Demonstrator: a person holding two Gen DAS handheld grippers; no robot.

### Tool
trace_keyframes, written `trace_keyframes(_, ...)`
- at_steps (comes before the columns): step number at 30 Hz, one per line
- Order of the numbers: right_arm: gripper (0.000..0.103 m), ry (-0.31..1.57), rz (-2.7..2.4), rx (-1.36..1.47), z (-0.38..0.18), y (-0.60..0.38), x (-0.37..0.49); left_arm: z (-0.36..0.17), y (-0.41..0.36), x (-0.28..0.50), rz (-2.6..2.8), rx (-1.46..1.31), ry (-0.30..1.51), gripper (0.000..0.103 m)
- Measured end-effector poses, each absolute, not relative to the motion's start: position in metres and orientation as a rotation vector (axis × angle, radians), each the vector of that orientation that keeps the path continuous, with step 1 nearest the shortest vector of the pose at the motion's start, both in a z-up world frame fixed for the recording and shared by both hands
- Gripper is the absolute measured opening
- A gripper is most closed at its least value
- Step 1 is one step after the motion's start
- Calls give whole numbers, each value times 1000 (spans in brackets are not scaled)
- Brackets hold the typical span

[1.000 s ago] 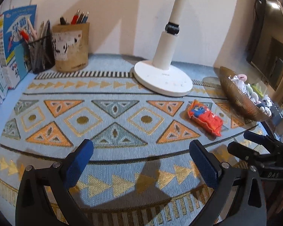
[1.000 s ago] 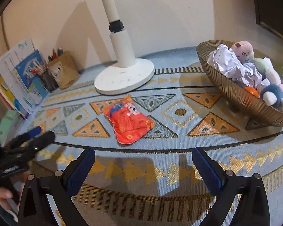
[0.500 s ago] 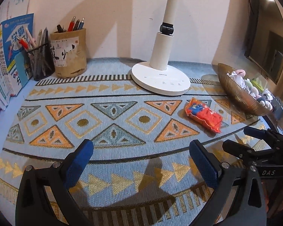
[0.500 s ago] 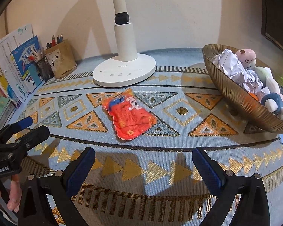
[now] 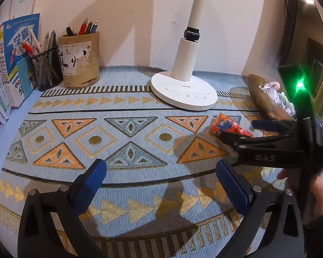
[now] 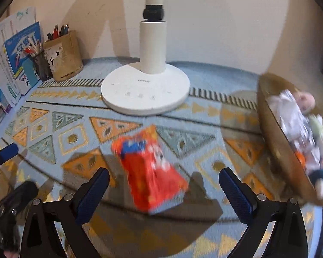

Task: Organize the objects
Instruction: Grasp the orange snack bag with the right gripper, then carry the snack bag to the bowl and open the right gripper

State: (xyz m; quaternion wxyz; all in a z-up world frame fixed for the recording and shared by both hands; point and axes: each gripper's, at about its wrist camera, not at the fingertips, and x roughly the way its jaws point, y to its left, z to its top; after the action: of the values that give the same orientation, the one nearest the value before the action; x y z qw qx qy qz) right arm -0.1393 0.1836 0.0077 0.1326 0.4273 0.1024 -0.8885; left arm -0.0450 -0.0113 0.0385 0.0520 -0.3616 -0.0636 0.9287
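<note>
Right wrist view: the surface [image 6: 204, 79], covered by a patterned woven mat, carries everything observed. The white lamp base [image 6: 145, 92] stands at the rear centre, its column rising out of frame. The bronze bowl [image 6: 277, 142] sits at the right edge, already filled with crumpled paper and soft toys, and is judged the likely collecting place. The tan pen holder [image 5: 79, 60] and the mesh pen cup [image 5: 46, 68] stand at the rear left, against upright books [image 5: 13, 60].

The orange snack packet [image 6: 150, 167] lies flat on the mat, forward of the lamp base and well left of the bowl. The right tool [image 6: 163, 190] hovers directly over its near end, fingers spread wide and empty, evidently lined up for a pick. Motion blur obscures the packet's print.

The left tool [image 5: 160, 186] is likewise spread and empty, held over bare mat, clear of the work. Nothing obstructs the packet; the lamp base stands close behind it.
</note>
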Motion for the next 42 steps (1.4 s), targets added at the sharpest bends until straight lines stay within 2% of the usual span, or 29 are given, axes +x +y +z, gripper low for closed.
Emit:
trace_keyframes(1, 92, 298, -2572, 1239, 6, 179, -143, 39, -12, -45, 2826, -1098, -201, 102)
trace_keyframes(6, 74, 240, -2523, 1305, -9, 171, -158, 38, -15, -48, 2821, -1107, -236, 102)
trace_keyframes(7, 64, 221, -2539, 1291, -7, 173, -158, 38, -16, -49, 2821, -1110, -241, 102)
trace_keyframes(8, 60, 202, -2542, 1283, -6, 175, -157, 37, -17, -49, 2820, -1113, -250, 102)
trace_keyframes(9, 47, 180, -2539, 1267, -5, 176, -155, 37, -18, -50, 2818, -1118, -257, 102)
trace_keyframes(10, 42, 185, -2540, 1250, -4, 174, -151, 37, -20, -51, 2814, -1122, -268, 102)
trace_keyframes(12, 37, 236, -2560, 1231, -3, 169, -144, 36, -23, -52, 2803, -1131, -293, 102)
trace_keyframes(21, 35, 17, -2438, 1314, 0, 198, -92, 36, -22, -52, 2798, -1138, -308, 102)
trace_keyframes(23, 38, 15, -2436, 1304, -2, 200, -85, 37, -19, -51, 2809, -1130, -281, 102)
trace_keyframes(25, 49, 18, -2428, 1295, -3, 200, -84, 37, -15, -49, 2821, -1120, -243, 102)
trace_keyframes(27, 52, 5, -2425, 1311, -2, 196, -87, 38, -14, -48, 2822, -1109, -229, 102)
trace_keyframes(30, 52, 109, -2471, 1313, -3, 183, -85, 38, -17, -49, 2818, -1112, -248, 102)
trace_keyframes(31, 51, 165, -2496, 1300, -4, 177, -82, 38, -18, -50, 2816, -1116, -257, 102)
trace_keyframes(34, 34, 246, -2543, 1254, -5, 173, -69, 37, -20, -51, 2812, -1125, -275, 102)
trace_keyframes(42, 29, 92, -2384, 1225, 7, 194, -7, 55, 2, -37, 2793, -1050, -194, 102)
